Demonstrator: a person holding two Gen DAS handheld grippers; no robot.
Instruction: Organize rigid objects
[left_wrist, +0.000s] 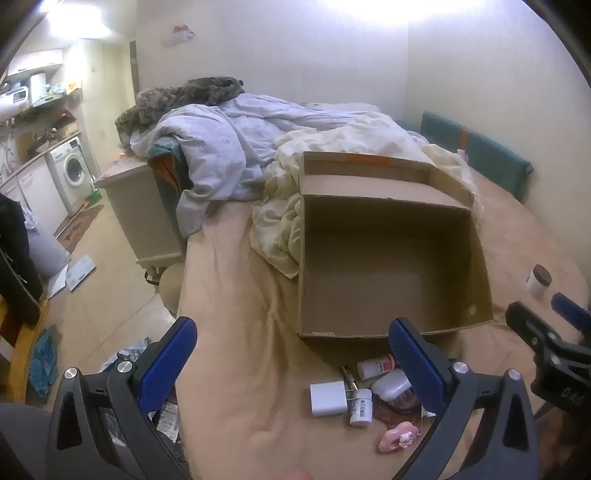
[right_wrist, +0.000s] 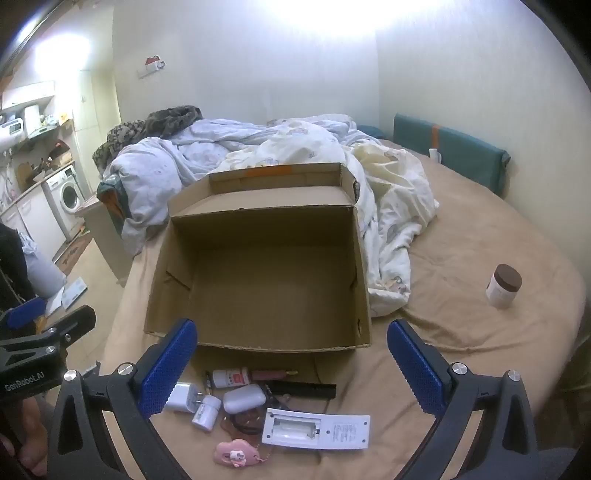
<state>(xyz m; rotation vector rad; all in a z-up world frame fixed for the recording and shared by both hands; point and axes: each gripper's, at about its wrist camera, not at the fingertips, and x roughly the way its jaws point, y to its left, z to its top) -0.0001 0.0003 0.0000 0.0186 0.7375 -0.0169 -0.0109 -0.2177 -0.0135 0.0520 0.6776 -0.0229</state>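
The small rigid things lie in a loose cluster on the tan bed sheet just in front of the near wall of the open cardboard box (right_wrist: 258, 273): a white charger plug (right_wrist: 181, 397), a small white bottle (right_wrist: 205, 411) on its side, a second white bottle with a red label (right_wrist: 232, 377), a white earbud case (right_wrist: 244, 398), a black comb (right_wrist: 301, 389), a white remote (right_wrist: 316, 428) lying face down with its battery bay open, and a pink cloud-shaped keychain (right_wrist: 232, 455). The box looks empty, so the sorting appears not yet begun and the step in hand is choosing a first pick. The left gripper (left_wrist: 293, 363) and the right gripper (right_wrist: 291, 363) both hover above the cluster, tilted downward, with jaws spread wide and nothing between them. The next move likely calls for lowering one gripper onto an outlying piece, such as the remote or the plug, since the bottles, case and plug touch or crowd each other and a wide closing could drag neighbours. A brown-lidded jar (right_wrist: 503, 286) stands well apart on the right of the bed. Behind the box a rumpled duvet (right_wrist: 391, 206) presses against its far and right walls; it does not block the opening. The soft sheet may let flat items sink and resist a clean pinch.
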